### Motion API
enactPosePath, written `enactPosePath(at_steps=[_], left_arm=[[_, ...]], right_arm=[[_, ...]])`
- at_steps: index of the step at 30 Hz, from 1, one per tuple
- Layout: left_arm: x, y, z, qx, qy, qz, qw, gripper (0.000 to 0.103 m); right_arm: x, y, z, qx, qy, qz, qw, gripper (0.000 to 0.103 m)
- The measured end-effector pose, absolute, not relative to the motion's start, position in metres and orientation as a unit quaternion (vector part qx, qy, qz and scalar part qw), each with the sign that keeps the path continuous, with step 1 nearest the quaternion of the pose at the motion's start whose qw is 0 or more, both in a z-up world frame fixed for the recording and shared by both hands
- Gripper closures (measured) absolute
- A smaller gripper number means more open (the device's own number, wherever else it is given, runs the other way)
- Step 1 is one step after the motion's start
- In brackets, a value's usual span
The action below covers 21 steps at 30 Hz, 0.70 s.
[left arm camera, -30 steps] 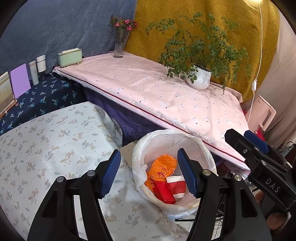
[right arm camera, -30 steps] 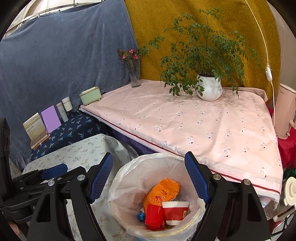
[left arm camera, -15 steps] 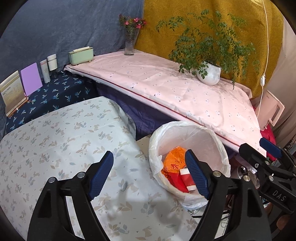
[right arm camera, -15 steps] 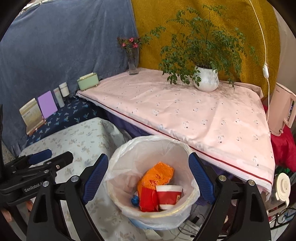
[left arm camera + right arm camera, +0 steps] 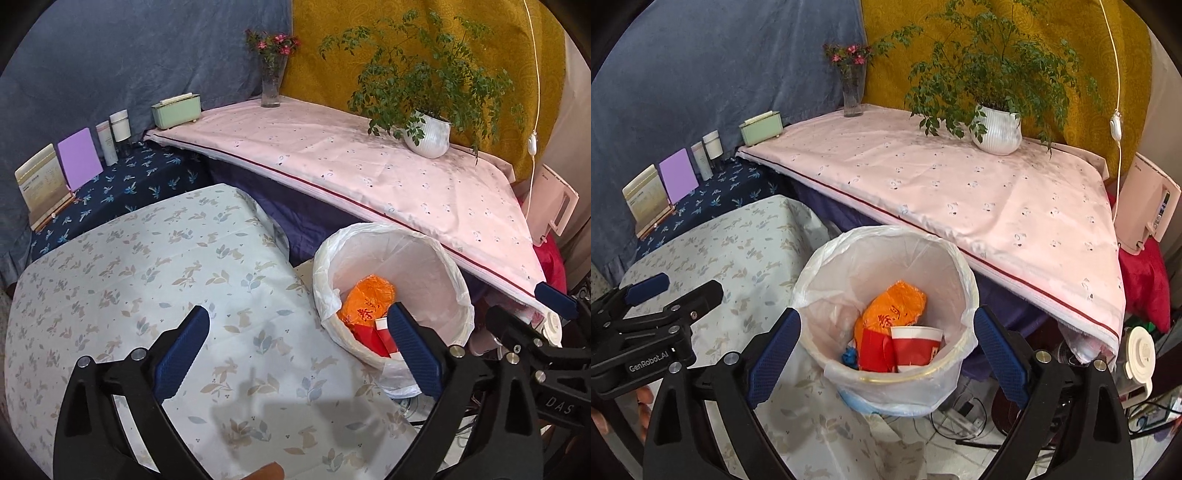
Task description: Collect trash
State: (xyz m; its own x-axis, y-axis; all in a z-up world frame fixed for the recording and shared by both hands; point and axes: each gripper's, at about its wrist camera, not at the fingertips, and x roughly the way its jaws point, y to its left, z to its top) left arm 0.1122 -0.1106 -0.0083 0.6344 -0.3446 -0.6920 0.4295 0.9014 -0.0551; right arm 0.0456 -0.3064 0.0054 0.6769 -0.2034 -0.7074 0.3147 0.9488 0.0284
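A white-lined trash bin stands between the leaf-print table and the pink table; it also shows in the left wrist view. Inside lie an orange bag, a red-and-white paper cup, a red wrapper and a small blue scrap. My right gripper is open and empty, hovering above the bin's near rim. My left gripper is open and empty above the leaf-print table, left of the bin. It appears in the right wrist view at the left.
A pink-clothed table behind the bin carries a potted plant, a flower vase and a green box. Bottles and cards stand on a dark blue cloth. A pink appliance and cables are at the right.
Both grippers have pulled back and up from the bin; the left one has shifted left over the leaf-print table. Both stay open and empty. The trash in the bin has not moved.
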Motion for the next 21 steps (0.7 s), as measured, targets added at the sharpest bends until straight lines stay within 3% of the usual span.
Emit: enactPosePath(at_steps=[21], left_arm=[[0.101, -0.112, -0.024, 0.053, 0.403, -0.211, 0.889, 0.009]], right_arm=[[0.036, -0.304, -0.008, 0.059, 0.387, -0.131, 0.911, 0.007]])
